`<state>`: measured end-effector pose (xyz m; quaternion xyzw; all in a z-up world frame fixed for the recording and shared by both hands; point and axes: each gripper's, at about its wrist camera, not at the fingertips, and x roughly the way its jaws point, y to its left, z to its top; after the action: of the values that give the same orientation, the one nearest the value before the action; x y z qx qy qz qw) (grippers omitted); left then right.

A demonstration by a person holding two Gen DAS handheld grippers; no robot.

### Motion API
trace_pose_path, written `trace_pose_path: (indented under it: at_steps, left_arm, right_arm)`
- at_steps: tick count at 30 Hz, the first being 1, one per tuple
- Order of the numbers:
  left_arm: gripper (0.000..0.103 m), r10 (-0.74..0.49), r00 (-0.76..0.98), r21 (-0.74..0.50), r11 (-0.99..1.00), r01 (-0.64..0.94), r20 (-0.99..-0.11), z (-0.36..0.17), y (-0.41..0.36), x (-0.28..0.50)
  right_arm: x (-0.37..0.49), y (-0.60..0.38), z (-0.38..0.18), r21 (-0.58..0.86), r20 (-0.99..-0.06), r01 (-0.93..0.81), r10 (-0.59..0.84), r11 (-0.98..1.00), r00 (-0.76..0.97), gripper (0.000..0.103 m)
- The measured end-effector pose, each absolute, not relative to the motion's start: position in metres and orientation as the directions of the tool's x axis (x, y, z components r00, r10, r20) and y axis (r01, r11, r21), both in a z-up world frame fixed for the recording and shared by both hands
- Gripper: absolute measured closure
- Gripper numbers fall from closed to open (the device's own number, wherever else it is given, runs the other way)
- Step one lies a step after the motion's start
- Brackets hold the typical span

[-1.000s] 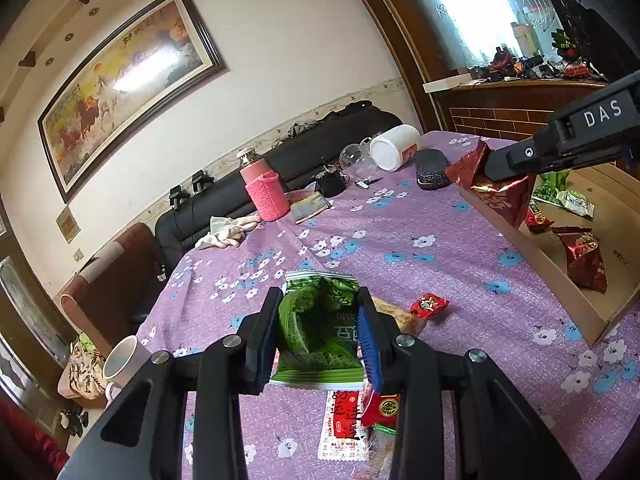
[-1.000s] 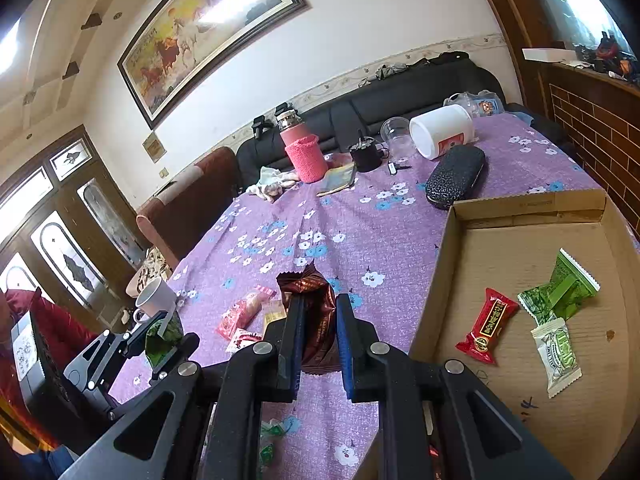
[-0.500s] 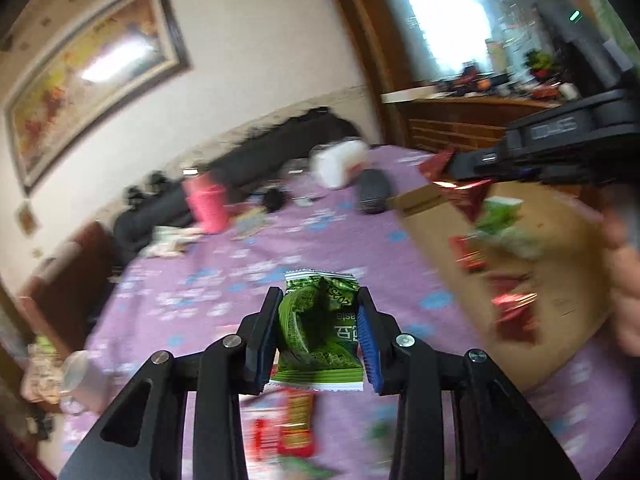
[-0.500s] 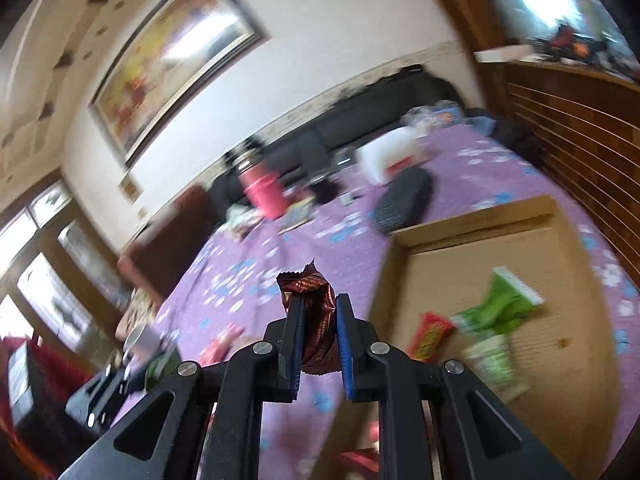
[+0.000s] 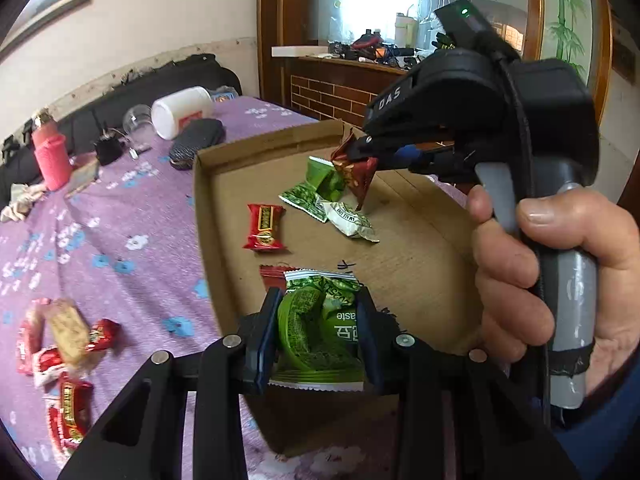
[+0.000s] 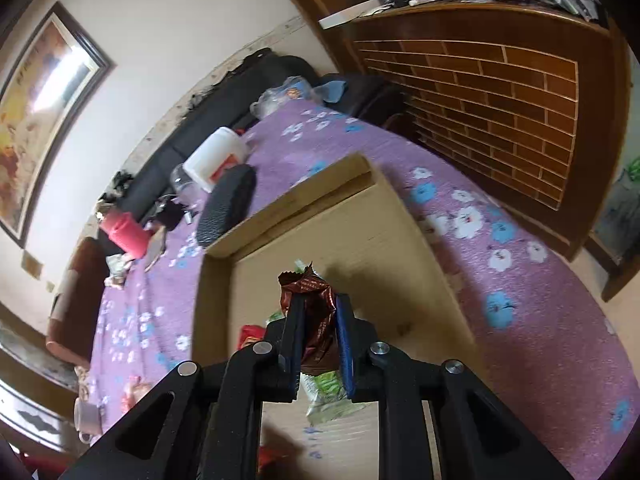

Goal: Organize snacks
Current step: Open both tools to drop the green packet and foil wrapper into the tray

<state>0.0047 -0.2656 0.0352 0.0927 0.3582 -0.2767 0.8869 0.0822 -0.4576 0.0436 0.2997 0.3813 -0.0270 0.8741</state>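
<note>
Both grippers now hover over the cardboard tray [image 5: 208,216] — left gripper [image 5: 320,336] pinching a green packet [image 5: 316,332], right gripper [image 6: 318,332] a brown wrapper [image 6: 316,300].

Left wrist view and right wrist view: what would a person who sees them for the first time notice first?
First, the left claw, low in the left wrist view, shut on a green snack packet above the cardboard tray. Next, at the upper right of that view, the right claw, gripped by a hand, pinches a dark red wrapper over the green and red snacks in the tray. Loose red candies lie on the purple flowered tablecloth at the left.
</note>
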Motion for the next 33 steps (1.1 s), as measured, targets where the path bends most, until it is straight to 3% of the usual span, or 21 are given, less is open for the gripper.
trace_pose_path:
  at_steps: [9, 14, 23, 33]
  left_arm:
    - [0.068, -0.463, 0.588, -0.074, 0.822, 0.564, -0.664, 0.039, -0.261, 0.003]
    - [0.058, -0.483, 0.591, -0.081, 0.813, 0.576, -0.647, 0.042, -0.258, 0.003]
    - [0.058, -0.483, 0.633, -0.076, 0.826, 0.558, -0.605, 0.055, -0.246, -0.001]
    - [0.058, -0.377, 0.635, -0.058, 0.885, 0.463, -0.674, 0.069, -0.221, 0.008]
  right_arm:
    - [0.082, -0.46, 0.043, 0.484, -0.687, 0.287, 0.156, 0.827, 0.71, 0.084]
    - [0.08, -0.461, 0.045, 0.49, -0.676, 0.287, 0.151, 0.823, 0.721, 0.076]
    - [0.076, -0.446, 0.057, 0.49, -0.62, 0.216, 0.163, 0.845, 0.767, 0.076]
    - [0.075, -0.404, 0.066, 0.394, -0.586, 0.092, 0.173, 0.914, 0.792, 0.076]
